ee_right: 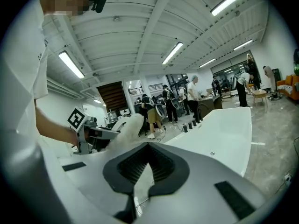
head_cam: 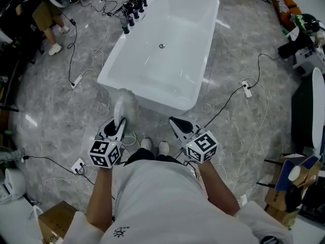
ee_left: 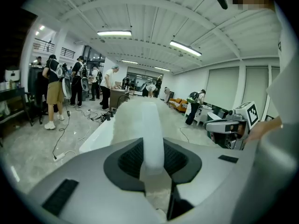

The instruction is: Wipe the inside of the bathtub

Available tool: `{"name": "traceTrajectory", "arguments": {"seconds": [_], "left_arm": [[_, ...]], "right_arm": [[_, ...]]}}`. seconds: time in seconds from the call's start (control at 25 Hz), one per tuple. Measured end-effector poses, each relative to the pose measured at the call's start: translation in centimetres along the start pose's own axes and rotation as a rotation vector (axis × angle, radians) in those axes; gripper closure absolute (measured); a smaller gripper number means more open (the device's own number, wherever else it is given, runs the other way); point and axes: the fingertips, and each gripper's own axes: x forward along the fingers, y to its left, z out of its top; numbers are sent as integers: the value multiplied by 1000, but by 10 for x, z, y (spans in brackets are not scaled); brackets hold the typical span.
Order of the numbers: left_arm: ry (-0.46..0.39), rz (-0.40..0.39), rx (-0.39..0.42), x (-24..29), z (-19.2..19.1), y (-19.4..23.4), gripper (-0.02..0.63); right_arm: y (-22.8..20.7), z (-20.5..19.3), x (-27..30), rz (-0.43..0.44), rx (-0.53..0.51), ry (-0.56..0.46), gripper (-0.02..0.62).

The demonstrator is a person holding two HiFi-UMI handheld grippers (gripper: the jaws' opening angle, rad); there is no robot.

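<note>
Bathtub (head_cam: 152, 70) at upper centre untouched, wiping all still ahead by the look — fluffy duster (head_cam: 126, 103) clamped in left gripper (head_cam: 118, 124) lower left, right gripper (head_cam: 177, 124) closed, empty.

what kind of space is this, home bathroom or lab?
Probably an open lab or workshop, not a bathroom: the bathtub stands alone on a wide floor, cables and a power strip lie around it, and people stand in groups behind.
</note>
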Motion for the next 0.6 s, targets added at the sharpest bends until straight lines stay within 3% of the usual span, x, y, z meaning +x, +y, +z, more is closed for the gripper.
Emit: {"name": "traceTrajectory", "arguments": {"seconds": [0.24,0.6], "left_arm": [[-9,43,-7,-11,-2,8,508],[7,31,-3,4,-2,16,508]], "right_arm": [[-1,-4,-5,2,17,-1,586],[-9,-1,6,-3,-3,10,586]]}}
